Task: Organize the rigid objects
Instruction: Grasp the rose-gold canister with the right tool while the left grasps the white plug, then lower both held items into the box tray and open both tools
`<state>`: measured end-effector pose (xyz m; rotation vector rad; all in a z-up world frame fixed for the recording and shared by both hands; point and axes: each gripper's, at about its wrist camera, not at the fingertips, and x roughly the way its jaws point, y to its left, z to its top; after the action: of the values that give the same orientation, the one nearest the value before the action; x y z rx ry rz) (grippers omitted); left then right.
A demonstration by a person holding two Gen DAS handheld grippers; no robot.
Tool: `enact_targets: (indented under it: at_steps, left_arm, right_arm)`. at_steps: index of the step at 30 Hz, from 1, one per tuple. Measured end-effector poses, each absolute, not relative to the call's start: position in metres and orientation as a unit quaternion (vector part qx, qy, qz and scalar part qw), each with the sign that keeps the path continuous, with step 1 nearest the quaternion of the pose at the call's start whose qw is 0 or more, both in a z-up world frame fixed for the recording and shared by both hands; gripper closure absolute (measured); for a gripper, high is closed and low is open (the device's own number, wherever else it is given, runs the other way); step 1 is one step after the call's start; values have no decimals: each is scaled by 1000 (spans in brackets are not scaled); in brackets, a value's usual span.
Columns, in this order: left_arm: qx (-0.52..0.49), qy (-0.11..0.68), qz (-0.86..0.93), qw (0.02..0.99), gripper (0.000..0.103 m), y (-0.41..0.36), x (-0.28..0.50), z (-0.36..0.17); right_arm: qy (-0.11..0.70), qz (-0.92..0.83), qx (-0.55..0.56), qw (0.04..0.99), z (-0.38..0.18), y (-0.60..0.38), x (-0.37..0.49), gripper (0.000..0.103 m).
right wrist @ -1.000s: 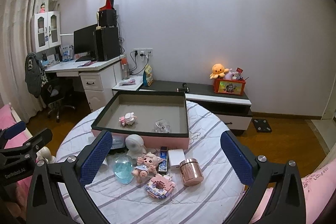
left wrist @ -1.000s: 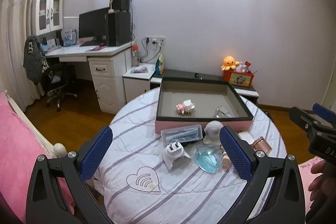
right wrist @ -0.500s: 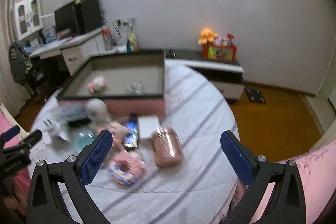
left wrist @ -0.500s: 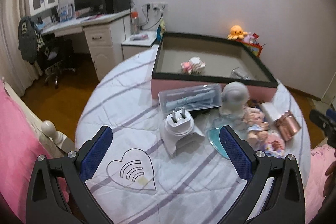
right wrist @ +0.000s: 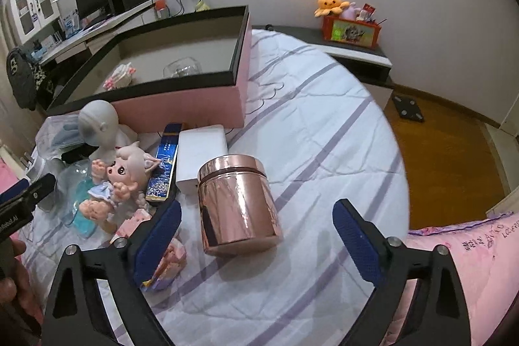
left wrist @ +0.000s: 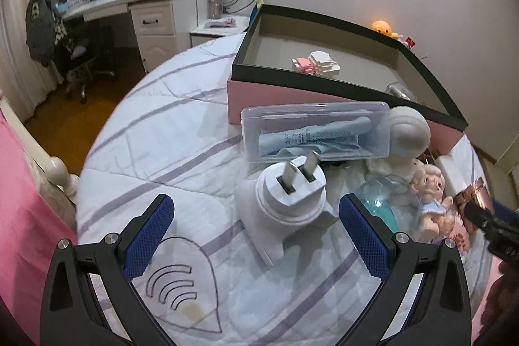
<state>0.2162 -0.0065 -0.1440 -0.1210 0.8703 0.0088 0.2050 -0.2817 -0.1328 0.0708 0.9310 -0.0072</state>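
Above table, both claws [left wrist: 256, 218] [right wrist: 256, 227] spread wide, empty.

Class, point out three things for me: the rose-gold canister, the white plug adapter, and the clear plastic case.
rose-gold canister [right wrist: 238, 203], right wrist view, on its shiny side wall.
white plug adapter [left wrist: 290, 192], left wrist view, on its round face.
clear plastic case [left wrist: 314, 132], left wrist view, on its lid.

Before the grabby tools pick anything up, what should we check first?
1. Left tool open: ok.
2. White plug adapter sits between the left tool's fingers, untouched: ok.
3. Right tool open: ok.
4. Rose-gold jar upright between the right tool's fingers: ok.
5. Pink box has bare floor left for more things: ok.
6. Doll close to the jar, may get bumped: cannot tell.
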Motion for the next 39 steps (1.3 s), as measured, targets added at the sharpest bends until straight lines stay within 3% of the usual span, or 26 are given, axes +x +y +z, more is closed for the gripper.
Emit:
enact_targets:
  at_steps: [1,3,5,7,22,39]
  left_arm:
    - [-63,423,1,904,3,-6,218,-145]
    - [-70,429,-11,901,12,-7,223,-148]
    - [-75,435,-31,897,35,-9,226,-152]
    - [-71,434,-36,897,35,-13,227,-151]
    - [-65,414,-48,907,36,-2,200,-131]
    - [-49,348,-58,935,36,6,214,-57]
  right_arm:
    - [453,1,37,891,-136,-282,208,26]
    - [459,6,41,887,-141,-282,212,36]
    - [465,12,39,885,-146,-281,215,43]
    - [461,20,36,886,-145,-279,214,53]
    - [442,33,40,896,-122,-278,200,55]
    - [383,85,17,920,-62,-251,218,55]
